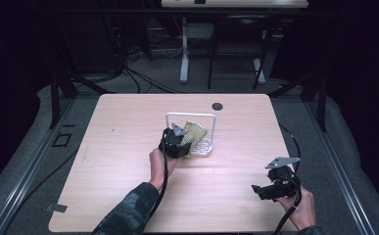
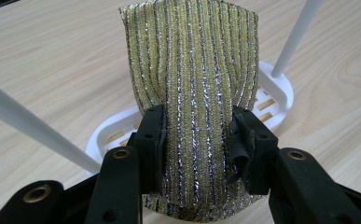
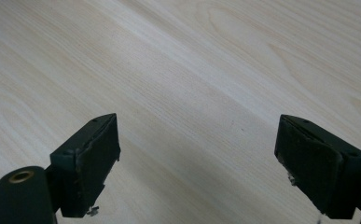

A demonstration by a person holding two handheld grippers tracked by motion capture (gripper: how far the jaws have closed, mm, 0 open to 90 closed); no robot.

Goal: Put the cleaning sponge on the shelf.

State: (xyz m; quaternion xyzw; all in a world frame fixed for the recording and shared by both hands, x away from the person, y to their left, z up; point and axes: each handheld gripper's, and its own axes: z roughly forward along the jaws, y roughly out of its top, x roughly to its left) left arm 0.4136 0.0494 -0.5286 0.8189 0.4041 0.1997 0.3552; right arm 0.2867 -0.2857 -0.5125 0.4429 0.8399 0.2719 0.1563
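Observation:
A gold and silver striped scrubbing sponge [image 2: 192, 74] stands upright between the two black jaws of my left gripper [image 2: 197, 140], which is shut on its sides. The sponge [image 1: 195, 131] hangs over the slotted base of a white wire-handled soap rack [image 1: 202, 146] near the table's middle. The rack's white posts [image 2: 299, 32] rise on either side of the sponge, and its oval base [image 2: 274, 100] lies beneath. My right gripper [image 1: 256, 190] rests low at the front right of the table, its jaws [image 3: 197, 163] spread wide over bare wood with nothing between them.
The light wooden table [image 1: 128, 142] has a dark round grommet hole [image 1: 217, 105] near its far edge. Black cables trail from both grippers toward the front edge. Beyond the table are a desk's legs and floor cables in the dark.

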